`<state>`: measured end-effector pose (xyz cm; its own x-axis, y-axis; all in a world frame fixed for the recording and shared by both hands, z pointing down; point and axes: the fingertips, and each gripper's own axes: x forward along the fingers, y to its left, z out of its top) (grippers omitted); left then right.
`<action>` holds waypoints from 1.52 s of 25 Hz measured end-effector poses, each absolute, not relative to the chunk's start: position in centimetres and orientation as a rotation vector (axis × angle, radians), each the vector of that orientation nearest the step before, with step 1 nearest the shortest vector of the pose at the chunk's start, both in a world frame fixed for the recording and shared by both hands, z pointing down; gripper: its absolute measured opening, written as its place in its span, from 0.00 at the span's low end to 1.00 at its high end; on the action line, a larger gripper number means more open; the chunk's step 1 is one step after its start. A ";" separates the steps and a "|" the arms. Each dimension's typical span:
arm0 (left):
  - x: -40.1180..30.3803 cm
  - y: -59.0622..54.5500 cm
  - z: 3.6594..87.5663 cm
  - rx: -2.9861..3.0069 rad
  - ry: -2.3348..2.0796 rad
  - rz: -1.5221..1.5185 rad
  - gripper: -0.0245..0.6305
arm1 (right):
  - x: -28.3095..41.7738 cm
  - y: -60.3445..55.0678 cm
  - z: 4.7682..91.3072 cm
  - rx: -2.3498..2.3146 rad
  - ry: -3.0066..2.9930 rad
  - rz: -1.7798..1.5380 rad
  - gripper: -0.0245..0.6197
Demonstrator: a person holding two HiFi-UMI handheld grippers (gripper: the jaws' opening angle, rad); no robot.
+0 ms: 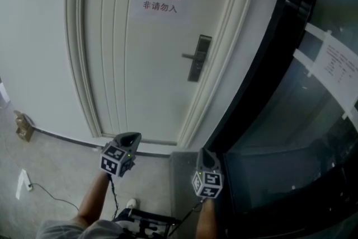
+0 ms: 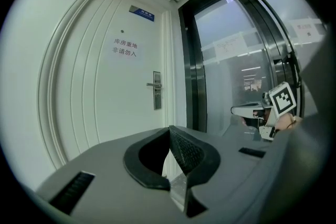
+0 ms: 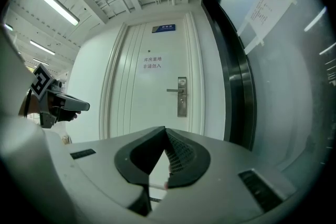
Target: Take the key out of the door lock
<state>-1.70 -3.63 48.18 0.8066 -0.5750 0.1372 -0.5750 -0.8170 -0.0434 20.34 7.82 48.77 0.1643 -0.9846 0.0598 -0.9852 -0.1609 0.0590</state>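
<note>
White door (image 1: 140, 47) ahead, door lock (image 1: 198, 57) at one o'clock. Left gripper (image 1: 130, 138) and right gripper (image 1: 207, 156): jaws closed together, empty

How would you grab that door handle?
I'd pinch the lever handle near its free left end, coming straight at the door, one jaw above, one below. It is a thin level bar sticking out left of the lock plate.

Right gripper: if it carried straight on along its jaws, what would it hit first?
Probably the white door, on the panel just below and left of the lock plate. The right gripper, jaws together, has only open air before it; depth is unclear.
</note>
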 end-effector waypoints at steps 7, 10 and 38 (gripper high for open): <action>-1.0 -9.7 47.0 3.008 -0.925 0.223 0.03 | 20.8 2.1 47.8 2.353 -1.945 0.015 0.04; -1.0 -12.2 46.6 3.011 -0.924 0.222 0.03 | 20.9 -0.3 47.5 2.356 -1.943 0.017 0.04; 2.8 -28.8 47.1 3.040 -0.719 0.206 0.03 | 23.1 -13.8 47.9 2.477 -1.750 0.036 0.04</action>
